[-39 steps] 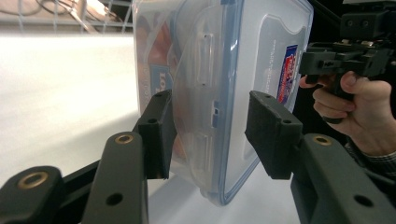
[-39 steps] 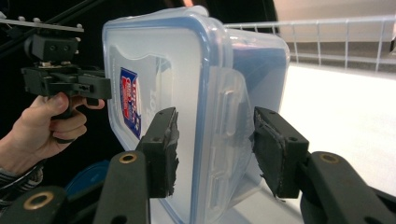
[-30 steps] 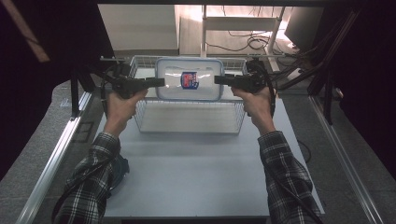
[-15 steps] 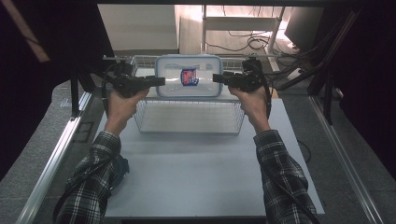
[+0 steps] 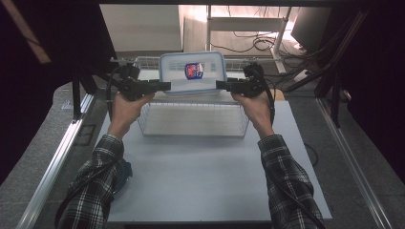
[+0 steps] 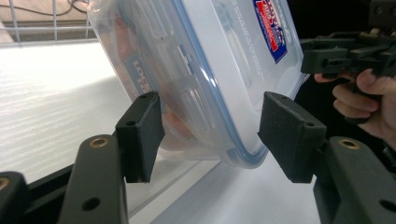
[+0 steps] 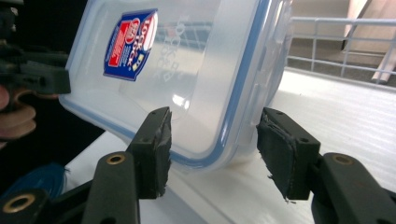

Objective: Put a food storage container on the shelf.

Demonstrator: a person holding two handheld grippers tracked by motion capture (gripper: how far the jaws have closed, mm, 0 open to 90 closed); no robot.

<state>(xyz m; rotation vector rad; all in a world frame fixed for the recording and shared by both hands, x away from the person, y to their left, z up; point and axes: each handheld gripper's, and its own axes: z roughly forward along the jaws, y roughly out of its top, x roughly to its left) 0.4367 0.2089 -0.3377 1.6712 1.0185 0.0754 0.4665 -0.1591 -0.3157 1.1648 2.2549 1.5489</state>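
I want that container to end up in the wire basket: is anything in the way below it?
Nothing visible. The container is tilted over the far part of the wire basket, between the left gripper and right gripper; the basket's inside looks bare.

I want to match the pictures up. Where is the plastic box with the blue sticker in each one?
High view: the plastic box sits top centre, over the wire basket.
Left gripper view: it leans across the upper middle.
Right gripper view: it leans across the upper left and middle.
Shared landmark: the blue sticker on its lid.
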